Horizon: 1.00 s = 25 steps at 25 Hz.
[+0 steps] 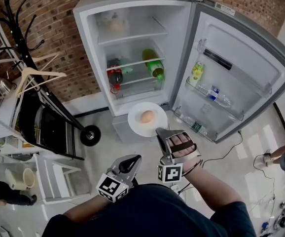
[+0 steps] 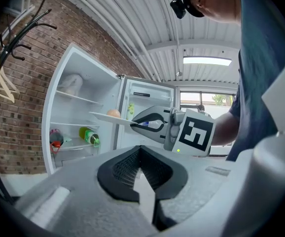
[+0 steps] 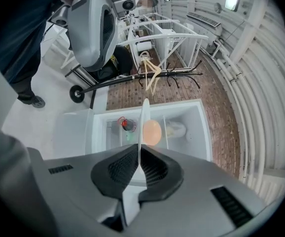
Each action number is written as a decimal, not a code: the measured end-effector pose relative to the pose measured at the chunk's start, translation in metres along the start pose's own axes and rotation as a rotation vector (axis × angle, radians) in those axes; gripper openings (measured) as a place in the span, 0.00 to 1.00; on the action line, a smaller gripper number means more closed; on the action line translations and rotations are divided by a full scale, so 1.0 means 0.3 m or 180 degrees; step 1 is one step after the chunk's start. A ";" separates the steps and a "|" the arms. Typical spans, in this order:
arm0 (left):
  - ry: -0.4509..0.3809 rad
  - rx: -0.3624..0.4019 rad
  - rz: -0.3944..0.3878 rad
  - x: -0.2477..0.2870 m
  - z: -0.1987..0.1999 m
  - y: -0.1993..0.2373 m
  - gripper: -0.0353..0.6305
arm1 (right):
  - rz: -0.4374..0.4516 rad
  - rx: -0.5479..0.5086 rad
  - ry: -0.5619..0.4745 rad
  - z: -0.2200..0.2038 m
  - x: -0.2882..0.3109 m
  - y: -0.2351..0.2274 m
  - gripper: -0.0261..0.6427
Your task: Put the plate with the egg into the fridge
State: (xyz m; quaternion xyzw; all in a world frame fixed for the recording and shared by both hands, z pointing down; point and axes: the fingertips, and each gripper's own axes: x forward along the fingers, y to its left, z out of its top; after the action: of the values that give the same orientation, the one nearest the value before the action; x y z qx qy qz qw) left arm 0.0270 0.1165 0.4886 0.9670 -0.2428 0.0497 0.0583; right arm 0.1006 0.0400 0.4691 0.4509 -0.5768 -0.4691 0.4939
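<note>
A white plate (image 1: 147, 118) carrying a brown egg (image 1: 147, 116) hangs in the air just in front of the open fridge (image 1: 132, 14), level with its lowest part. My right gripper (image 1: 159, 131) is shut on the plate's near rim. In the right gripper view the plate (image 3: 144, 125) shows edge-on between the jaws, with the egg (image 3: 152, 132) to its right. My left gripper (image 1: 131, 159) sits low beside the right one, shut and empty (image 2: 141, 154). From there I see the right gripper (image 2: 155, 123) holding the plate (image 2: 110, 117) level.
Inside the fridge, a green bottle (image 1: 154, 65) and a red item (image 1: 115, 76) lie on the middle shelf. The door (image 1: 231, 78) stands wide open at right with bottles in its racks. A black trolley wheel (image 1: 90, 135) and coat rack (image 1: 29, 68) stand left. Cables (image 1: 231, 149) trail on the floor.
</note>
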 end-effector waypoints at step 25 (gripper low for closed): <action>-0.0124 -0.0038 -0.0323 0.278 0.142 0.780 0.06 | 0.0159 -0.0020 0.0484 -0.027 0.747 -0.116 0.07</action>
State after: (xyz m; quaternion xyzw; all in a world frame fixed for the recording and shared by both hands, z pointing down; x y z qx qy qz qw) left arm -0.0083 -0.1329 0.4775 0.9785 -0.1948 0.0264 0.0619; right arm 0.0870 -0.1866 0.4682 0.4691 -0.5472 -0.4229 0.5493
